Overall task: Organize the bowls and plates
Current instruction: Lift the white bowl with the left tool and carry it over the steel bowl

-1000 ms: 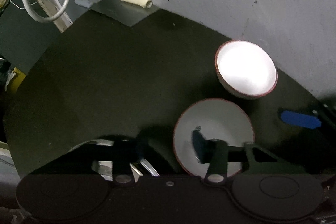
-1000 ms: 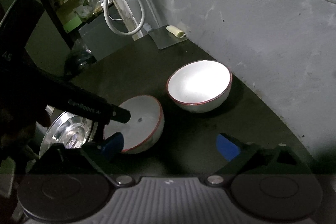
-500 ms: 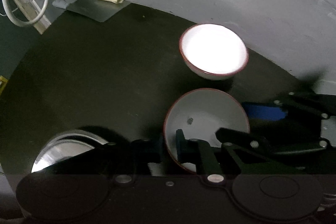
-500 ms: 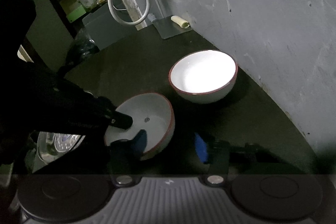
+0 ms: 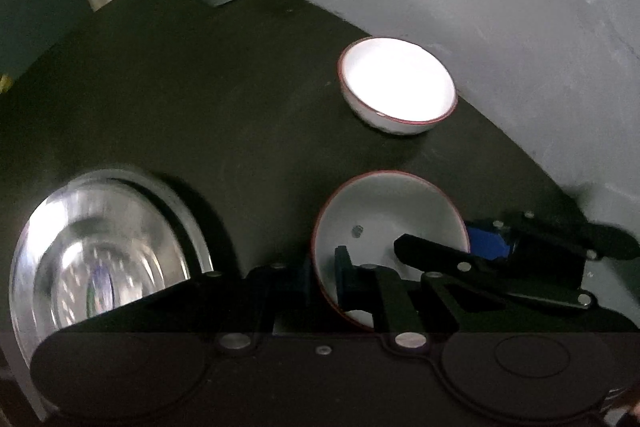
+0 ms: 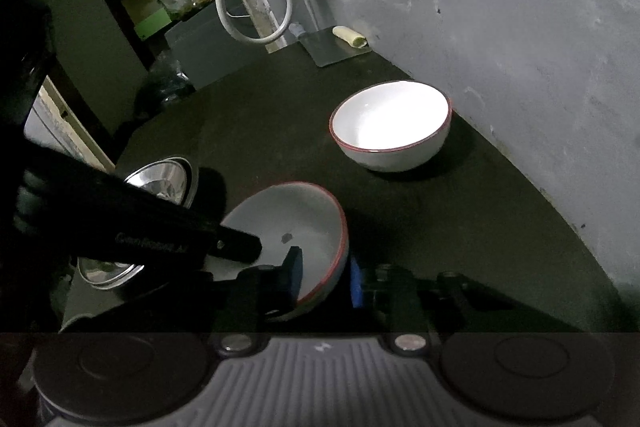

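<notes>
Right gripper [image 6: 326,277] has closed in from wide spread: jaws now pinch the rim of the near white red-rimmed bowl [image 6: 288,223], which the left gripper [image 5: 320,277] also clamps, tilted above the dark table [image 6: 440,211]. Handover likely; the far white bowl [image 6: 394,125] is probably the stacking target

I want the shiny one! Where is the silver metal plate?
The silver metal plate lies on the dark table, left of the tilted red-rimmed white bowl.

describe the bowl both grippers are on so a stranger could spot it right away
On the dark round table by the grey wall sit two white red-rimmed bowls. The gripped bowl is the nearer, tilted one beside the steel plate; the far bowl sits upright and untouched.
</notes>
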### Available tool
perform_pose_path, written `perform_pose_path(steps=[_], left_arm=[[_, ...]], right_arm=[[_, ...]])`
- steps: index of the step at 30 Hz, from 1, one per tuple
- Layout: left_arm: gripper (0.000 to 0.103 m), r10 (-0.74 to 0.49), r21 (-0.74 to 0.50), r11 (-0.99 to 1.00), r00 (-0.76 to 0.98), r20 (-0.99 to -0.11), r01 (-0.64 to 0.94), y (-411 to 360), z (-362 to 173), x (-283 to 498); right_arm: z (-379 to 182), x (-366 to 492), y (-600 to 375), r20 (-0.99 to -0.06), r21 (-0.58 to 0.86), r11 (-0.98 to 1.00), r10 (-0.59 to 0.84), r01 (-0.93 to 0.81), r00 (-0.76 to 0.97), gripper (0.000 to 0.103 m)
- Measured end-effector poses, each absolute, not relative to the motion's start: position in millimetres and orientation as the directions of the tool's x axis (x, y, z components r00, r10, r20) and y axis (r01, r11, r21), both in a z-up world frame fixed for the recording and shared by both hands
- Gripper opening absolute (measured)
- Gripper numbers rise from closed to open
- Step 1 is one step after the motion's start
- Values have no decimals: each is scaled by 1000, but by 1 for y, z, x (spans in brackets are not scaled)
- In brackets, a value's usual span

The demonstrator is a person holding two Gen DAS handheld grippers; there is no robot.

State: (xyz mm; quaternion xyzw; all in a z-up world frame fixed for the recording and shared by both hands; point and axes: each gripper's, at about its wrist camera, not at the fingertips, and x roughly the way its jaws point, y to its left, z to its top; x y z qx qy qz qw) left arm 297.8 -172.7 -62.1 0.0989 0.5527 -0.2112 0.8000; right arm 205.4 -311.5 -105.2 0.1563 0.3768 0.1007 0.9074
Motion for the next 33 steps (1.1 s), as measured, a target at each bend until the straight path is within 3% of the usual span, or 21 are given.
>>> perform_pose_path(steps=[5, 15, 24, 33], left_arm=[[5, -245, -150, 948, 343, -907, 281, -162, -59, 282], [4, -256, -220, 966, 438, -862, 133, -131, -36, 242], [4, -239, -218, 971, 534, -811, 104, -89, 7, 204], [4, -167, -198, 980, 523, -836, -4, -55, 14, 163]], right_arm=[[-104, 206, -316, -665, 382, 924, 296, -29, 685, 13], [-82, 193, -304, -634, 380, 920, 338, -100, 695, 11], [-42, 184, -273, -574, 341, 885, 462, -316, 676, 10], [-39, 174, -236, -605, 316, 799, 586, -512, 540, 10]])
